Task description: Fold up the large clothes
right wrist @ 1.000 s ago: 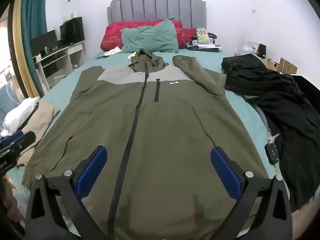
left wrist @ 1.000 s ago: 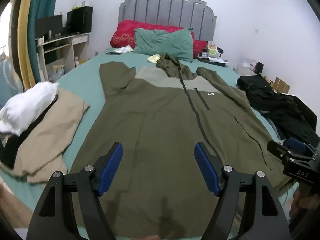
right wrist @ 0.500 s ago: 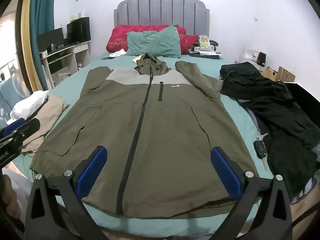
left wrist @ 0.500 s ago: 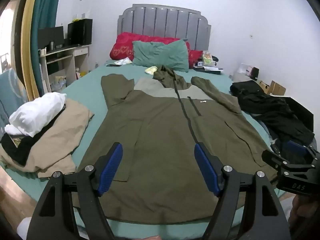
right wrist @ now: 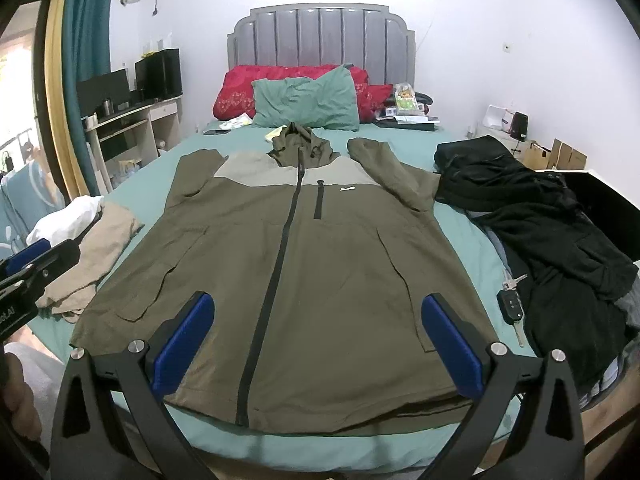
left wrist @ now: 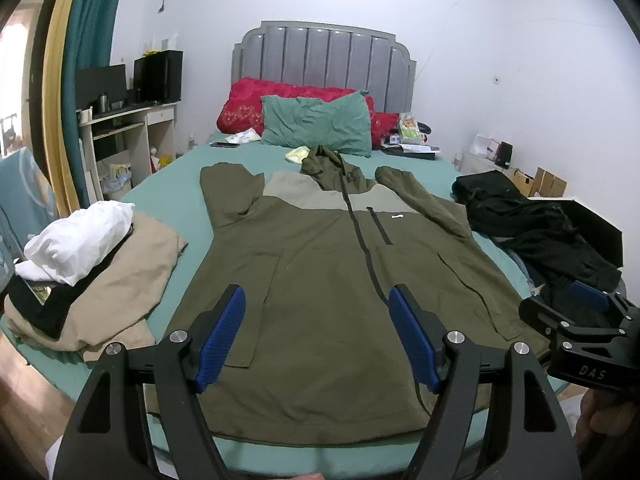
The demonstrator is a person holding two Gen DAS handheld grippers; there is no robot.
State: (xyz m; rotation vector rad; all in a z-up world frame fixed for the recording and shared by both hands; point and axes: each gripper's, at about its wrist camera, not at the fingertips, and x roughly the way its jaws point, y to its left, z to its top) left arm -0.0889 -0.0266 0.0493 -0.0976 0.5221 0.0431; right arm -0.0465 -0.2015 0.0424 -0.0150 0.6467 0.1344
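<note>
Both grippers have drawn back and risen from the olive jacket (right wrist: 304,264), which lies flat, zipped, front up on the green bed (left wrist: 168,176). Left gripper (left wrist: 316,340) and right gripper (right wrist: 316,344) hang empty, jaws wide. Folding seems not yet begun; next likely calls for seizing a sleeve or side. Hem corners sit behind the fingers.

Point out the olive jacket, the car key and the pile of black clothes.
olive jacket (right wrist: 340,264): right wrist view, front panel right of the zip.
car key (right wrist: 511,306): right wrist view, black fob.
pile of black clothes (right wrist: 552,232): right wrist view, middle of the heap.
</note>
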